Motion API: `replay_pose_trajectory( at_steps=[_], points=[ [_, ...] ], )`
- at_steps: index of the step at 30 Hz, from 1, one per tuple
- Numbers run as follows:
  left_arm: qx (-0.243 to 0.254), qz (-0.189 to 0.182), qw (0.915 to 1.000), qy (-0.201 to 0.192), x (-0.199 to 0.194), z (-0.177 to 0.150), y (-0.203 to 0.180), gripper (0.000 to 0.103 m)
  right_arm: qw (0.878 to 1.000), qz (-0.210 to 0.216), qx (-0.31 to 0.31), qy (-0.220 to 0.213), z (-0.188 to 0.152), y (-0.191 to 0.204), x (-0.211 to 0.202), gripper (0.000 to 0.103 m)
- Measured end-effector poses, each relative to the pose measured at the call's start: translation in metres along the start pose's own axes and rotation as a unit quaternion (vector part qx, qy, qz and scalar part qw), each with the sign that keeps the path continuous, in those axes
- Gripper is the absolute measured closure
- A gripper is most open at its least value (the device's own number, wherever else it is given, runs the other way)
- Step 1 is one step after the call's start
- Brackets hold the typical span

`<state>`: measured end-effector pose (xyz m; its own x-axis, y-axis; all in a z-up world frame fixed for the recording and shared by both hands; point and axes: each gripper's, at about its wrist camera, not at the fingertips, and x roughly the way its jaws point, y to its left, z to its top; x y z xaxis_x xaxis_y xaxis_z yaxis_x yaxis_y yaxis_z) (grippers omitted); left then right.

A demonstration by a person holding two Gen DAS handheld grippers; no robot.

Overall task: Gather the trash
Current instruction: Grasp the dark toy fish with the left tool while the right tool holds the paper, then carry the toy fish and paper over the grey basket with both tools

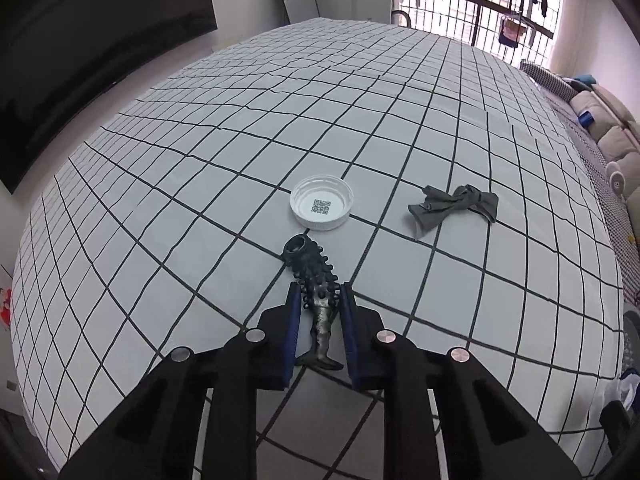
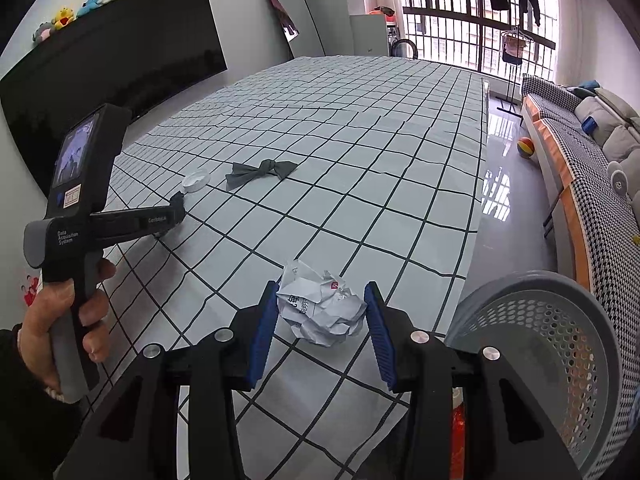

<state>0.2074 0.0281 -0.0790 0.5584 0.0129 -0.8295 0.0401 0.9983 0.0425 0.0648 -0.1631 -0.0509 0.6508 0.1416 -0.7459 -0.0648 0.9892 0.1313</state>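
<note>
Grey mesh bin (image 2: 552,344) beside the tabletop (image 2: 360,152) edge shows no trash inside. Nearest it, crumpled paper (image 2: 322,306) sits pinched in the right tool (image 2: 320,308). Farther off, the left tool (image 1: 320,300) has clamped a black toy (image 1: 314,284); cloth (image 1: 454,206) and lid (image 1: 321,202) remain.
</note>
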Motion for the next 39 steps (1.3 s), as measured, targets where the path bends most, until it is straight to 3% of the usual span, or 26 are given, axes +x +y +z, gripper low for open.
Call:
replay_pose_trajectory(
  at_steps=[8, 15, 21, 30, 39],
  points=[
    [0.008, -0.028, 0.999, -0.033, -0.05, -0.027, -0.001, 0.083, 1.0, -0.008, 0.007, -0.002, -0.008, -0.003, -0.009, 0.061],
    [0.04, -0.057, 0.9951, -0.071, -0.102, -0.051, -0.028, 0.083, 0.999, -0.029, 0.028, -0.018, -0.019, -0.019, -0.039, 0.061],
    [0.082, -0.099, 0.9874, -0.091, -0.137, -0.071, -0.072, 0.083, 0.997, -0.056, 0.05, -0.032, -0.037, -0.044, -0.071, 0.061],
    [0.145, -0.174, 0.9707, -0.08, -0.155, -0.099, -0.16, 0.083, 0.988, -0.115, 0.095, -0.036, -0.073, -0.103, -0.111, 0.061],
    [0.202, -0.183, 0.9603, -0.059, -0.149, -0.123, -0.231, 0.083, 0.982, -0.133, 0.134, -0.018, -0.11, -0.159, -0.116, 0.061]
  ],
)
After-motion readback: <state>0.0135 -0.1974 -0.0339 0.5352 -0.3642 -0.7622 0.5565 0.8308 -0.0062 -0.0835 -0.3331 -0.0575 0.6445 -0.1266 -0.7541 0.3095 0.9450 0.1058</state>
